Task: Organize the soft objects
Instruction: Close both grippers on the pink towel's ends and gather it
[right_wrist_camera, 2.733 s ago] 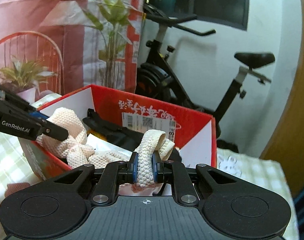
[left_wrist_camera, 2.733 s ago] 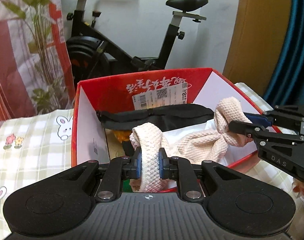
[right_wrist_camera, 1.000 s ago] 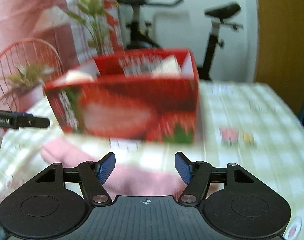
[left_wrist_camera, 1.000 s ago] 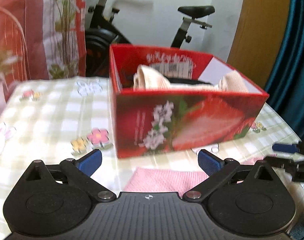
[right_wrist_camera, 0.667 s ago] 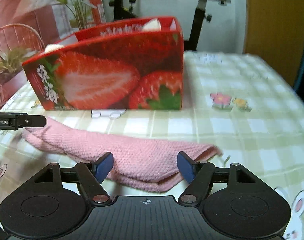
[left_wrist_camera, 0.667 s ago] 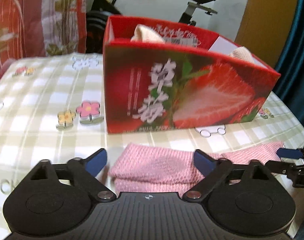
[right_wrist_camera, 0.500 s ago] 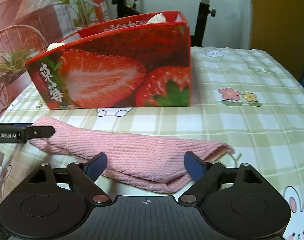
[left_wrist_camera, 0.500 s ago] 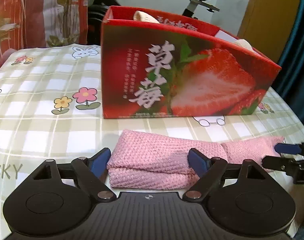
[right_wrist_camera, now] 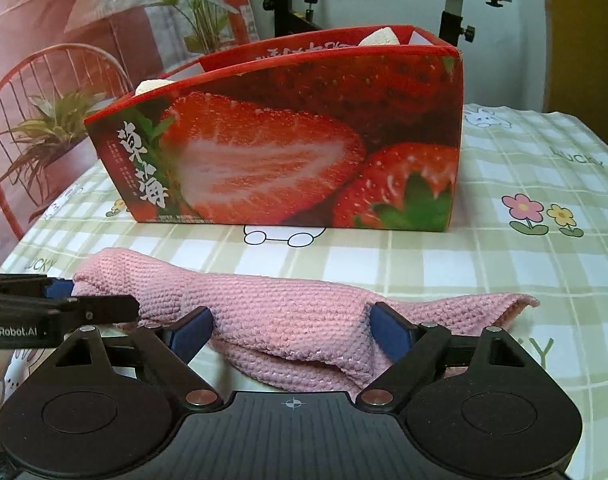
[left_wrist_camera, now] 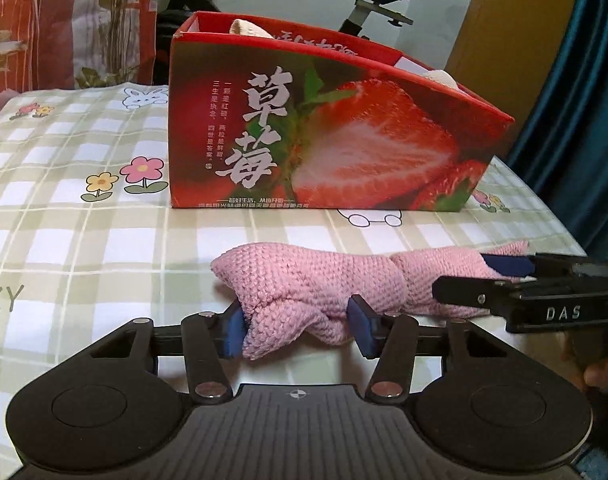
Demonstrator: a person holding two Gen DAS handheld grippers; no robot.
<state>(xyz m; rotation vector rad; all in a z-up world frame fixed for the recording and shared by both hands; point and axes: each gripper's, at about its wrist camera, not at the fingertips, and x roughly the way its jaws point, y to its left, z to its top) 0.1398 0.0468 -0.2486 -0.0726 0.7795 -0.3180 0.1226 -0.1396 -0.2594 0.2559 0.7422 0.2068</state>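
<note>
A pink knitted cloth (left_wrist_camera: 324, 276) lies folded on the checked tablecloth in front of the red strawberry box (left_wrist_camera: 324, 136). My left gripper (left_wrist_camera: 298, 330) straddles its left end, jaws half closed, pads touching and bunching the cloth. My right gripper (right_wrist_camera: 290, 332) straddles the cloth (right_wrist_camera: 288, 320) near its right end, jaws wide, cloth between them. The box (right_wrist_camera: 296, 140) holds a cream knitted item (left_wrist_camera: 250, 28) that peeks over the rim. Each gripper shows in the other's view, the right one (left_wrist_camera: 504, 276) and the left one (right_wrist_camera: 84, 300).
The checked tablecloth (left_wrist_camera: 64, 208) covers the table. An exercise bike (left_wrist_camera: 368, 4) stands behind the box. A red wire chair with a plant (right_wrist_camera: 44, 128) is at the left. A blue curtain (left_wrist_camera: 576, 100) hangs at the right, past the table edge.
Both grippers let go of the cream item in the box, dropped to the table and moved onto the pink cloth. The left jaws have narrowed and now press and bunch the cloth.
</note>
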